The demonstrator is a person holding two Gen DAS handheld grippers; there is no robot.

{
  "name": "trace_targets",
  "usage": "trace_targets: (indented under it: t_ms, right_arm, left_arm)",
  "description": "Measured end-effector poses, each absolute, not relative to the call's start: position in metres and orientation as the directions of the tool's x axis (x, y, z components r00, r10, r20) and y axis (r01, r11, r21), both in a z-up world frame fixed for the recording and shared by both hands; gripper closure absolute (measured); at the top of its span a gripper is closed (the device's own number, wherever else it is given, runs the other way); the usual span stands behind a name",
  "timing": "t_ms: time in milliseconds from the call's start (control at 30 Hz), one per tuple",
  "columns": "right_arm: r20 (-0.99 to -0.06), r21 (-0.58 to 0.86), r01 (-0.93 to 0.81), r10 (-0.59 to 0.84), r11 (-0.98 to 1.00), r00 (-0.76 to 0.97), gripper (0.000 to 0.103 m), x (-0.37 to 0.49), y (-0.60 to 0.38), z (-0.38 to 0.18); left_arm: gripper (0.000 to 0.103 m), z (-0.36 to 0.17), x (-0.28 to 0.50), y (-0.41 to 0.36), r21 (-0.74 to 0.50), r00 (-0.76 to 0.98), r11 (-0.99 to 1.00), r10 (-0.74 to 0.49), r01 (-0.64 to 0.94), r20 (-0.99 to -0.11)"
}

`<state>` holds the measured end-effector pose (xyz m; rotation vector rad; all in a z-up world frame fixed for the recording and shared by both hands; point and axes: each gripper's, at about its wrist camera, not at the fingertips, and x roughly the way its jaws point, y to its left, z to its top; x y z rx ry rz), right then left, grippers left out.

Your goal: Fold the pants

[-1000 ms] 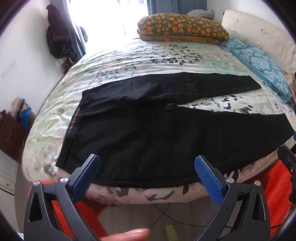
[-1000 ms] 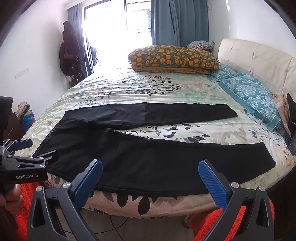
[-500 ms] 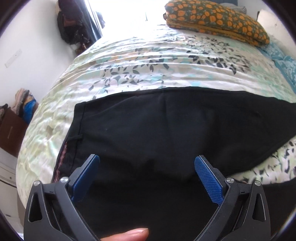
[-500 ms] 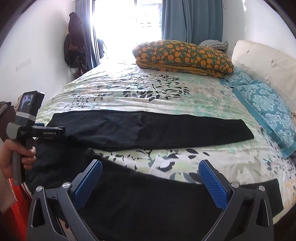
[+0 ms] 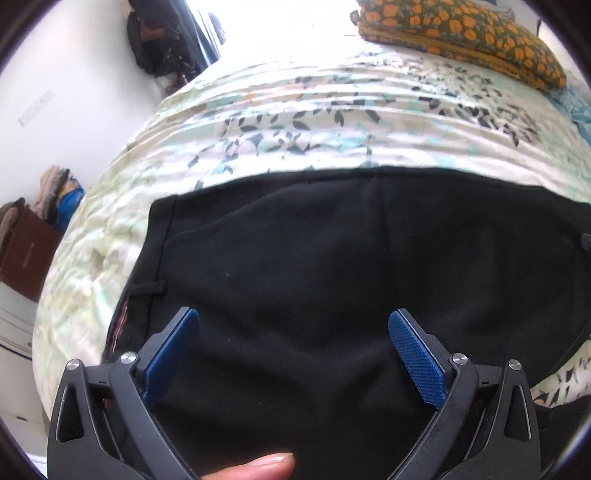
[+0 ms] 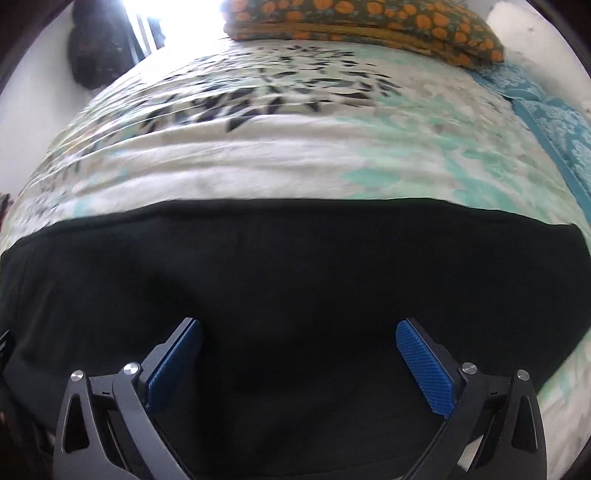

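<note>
Black pants [image 5: 332, 266] lie spread flat on a floral bedspread [image 5: 314, 122]. The left wrist view shows the waistband end, with a belt loop and a striped inner band at the left edge. My left gripper [image 5: 293, 326] is open and empty, low over the seat of the pants. The right wrist view shows a black pant leg [image 6: 295, 266] running across the bedspread [image 6: 258, 147], its hem end at the right. My right gripper [image 6: 299, 339] is open and empty, low over that leg.
An orange-patterned pillow [image 5: 461, 33] lies at the head of the bed, also in the right wrist view [image 6: 369, 22]. A teal pillow [image 6: 554, 122] lies at the right. Dark clothes [image 5: 155, 40] hang on the left wall. A brown cabinet [image 5: 26, 251] stands left of the bed.
Both grippers have moved forward from the bed's near edge and dropped close over the pants. The right gripper moved from the near leg to over the far leg. Both stay open.
</note>
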<state>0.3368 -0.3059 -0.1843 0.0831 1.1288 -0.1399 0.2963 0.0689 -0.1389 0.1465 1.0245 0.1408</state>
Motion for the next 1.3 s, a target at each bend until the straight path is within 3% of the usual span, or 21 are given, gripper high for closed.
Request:
trace_targets:
  t_ms: [133, 233, 300, 400, 533, 633, 767, 867, 1033, 1200, 1300]
  right_arm:
    - [-0.878, 0.043, 0.133, -0.026, 0.990, 0.478, 0.000, 0.326, -0.324, -0.163]
    - [-0.919, -0.001, 0.084, -0.033, 0.996, 0.393, 0.000, 0.328, -0.323, -0.195]
    - [-0.897, 0.035, 0.089, -0.008, 0.995, 0.442, 0.000, 0.323, -0.335, -0.191]
    - [-0.867, 0.053, 0.150, -0.029, 0.987, 0.498, 0.000, 0.317, -0.374, -0.167]
    - [-0.899, 0.008, 0.263, -0.108, 0.965, 0.424, 0.000, 0.327, -0.459, -0.183]
    - [-0.902, 0.081, 0.378, -0.094, 0.922, 0.421, 0.000, 0.330, -0.529, -0.196]
    - [-0.895, 0.088, 0.518, -0.161, 0.851, 0.416, 0.000, 0.323, -0.564, -0.169]
    - [-0.844, 0.181, 0.491, -0.122, 0.852, 0.522, 0.000, 0.291, -0.557, -0.137]
    - [-0.794, 0.190, 0.398, -0.098, 0.898, 0.600, 0.000, 0.203, -0.490, -0.095]
    - [-0.816, 0.160, 0.425, -0.123, 0.891, 0.565, 0.000, 0.092, -0.418, -0.084]
    - [-0.838, 0.127, 0.452, -0.148, 0.883, 0.525, 0.000, 0.038, -0.375, -0.095]
  left_arm:
    - [0.000, -0.141, 0.307, 0.033, 0.183, 0.536, 0.983, 0.141, 0.025, -0.833]
    - [0.000, -0.178, 0.323, 0.017, 0.242, 0.435, 0.970, 0.204, 0.033, -0.877]
    - [0.001, -0.167, 0.320, 0.020, 0.197, 0.454, 0.980, 0.177, -0.002, -0.874]
    - [0.001, -0.144, 0.315, 0.012, 0.178, 0.529, 0.983, 0.129, 0.043, -0.839]
    - [0.000, -0.166, 0.334, 0.004, 0.245, 0.505, 0.969, 0.194, 0.037, -0.841]
    - [0.000, -0.187, 0.339, 0.027, 0.100, 0.508, 0.994, 0.104, -0.036, -0.855]
    - [0.000, -0.181, 0.337, 0.022, 0.134, 0.504, 0.991, 0.131, -0.031, -0.854]
    - [0.000, -0.164, 0.319, 0.020, 0.189, 0.512, 0.981, 0.183, -0.041, -0.839]
    - [0.000, -0.121, 0.250, 0.029, 0.115, 0.568, 0.993, 0.079, 0.027, -0.819]
    - [0.000, -0.112, 0.173, 0.039, 0.108, 0.570, 0.991, 0.046, 0.076, -0.820]
    - [0.000, -0.133, 0.145, 0.039, 0.109, 0.528, 0.990, 0.042, 0.095, -0.848]
